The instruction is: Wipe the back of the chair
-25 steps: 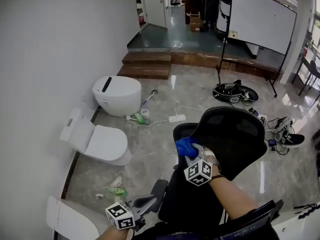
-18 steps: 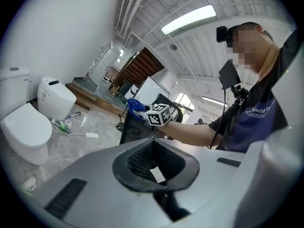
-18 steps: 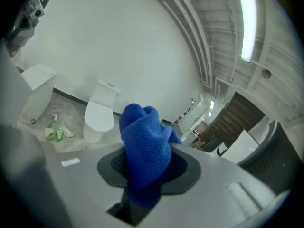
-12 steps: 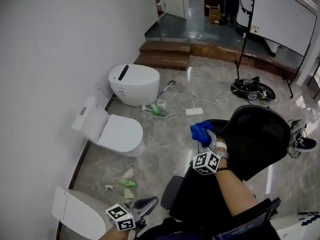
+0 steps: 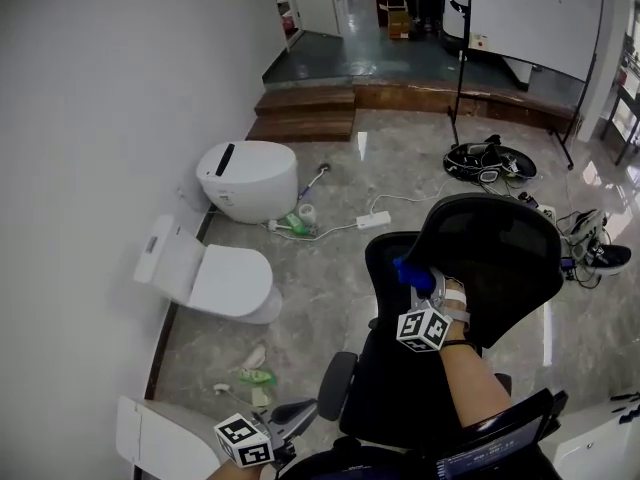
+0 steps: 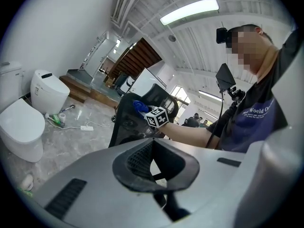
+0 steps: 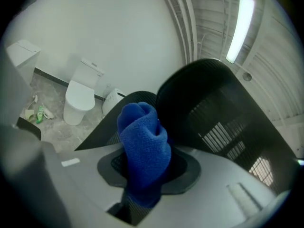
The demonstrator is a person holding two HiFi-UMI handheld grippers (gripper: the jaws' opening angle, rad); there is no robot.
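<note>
Far-left toilet (image 5: 160, 443): is being cut off by the lower picture edge in the head view, with only part of its white body showing.
Left gripper (image 5: 303, 409): is being held low at the bottom edge, just beside the armrest (image 5: 335, 383). The hand behind it is being cut off. Its jaws are being pressed together with nothing between them.
Floor (image 5: 320, 308): open stone is being left free between the wall-side toilet (image 5: 215, 280) and the chair. Small litter (image 5: 250, 373) is lying near the wall. A power strip (image 5: 376, 219) with its cord is lying farther off, toward the round toilet (image 5: 245, 178).
Chair base: is being hidden by the seat and the back, so it cannot be made out.
Blue cloth (image 5: 412, 271): is being clamped in the right gripper's jaws, bunched and sticking out past them. It is being held at the left edge of the chair back, and contact cannot be confirmed.
Right gripper (image 5: 428, 290): is being pointed away from the person, toward the chair back's left rim.
Chair back (image 5: 500, 258): is standing upright, its long axis running floor to ceiling and its curved top rim lying across the head view. In the right gripper view its dark mesh is rising to the right of the cloth.
Right of the chair: room is being narrowed by shoes (image 5: 600, 256), a cable heap (image 5: 485, 160) and a whiteboard (image 5: 535, 13), which is being cut off at the top.
</note>
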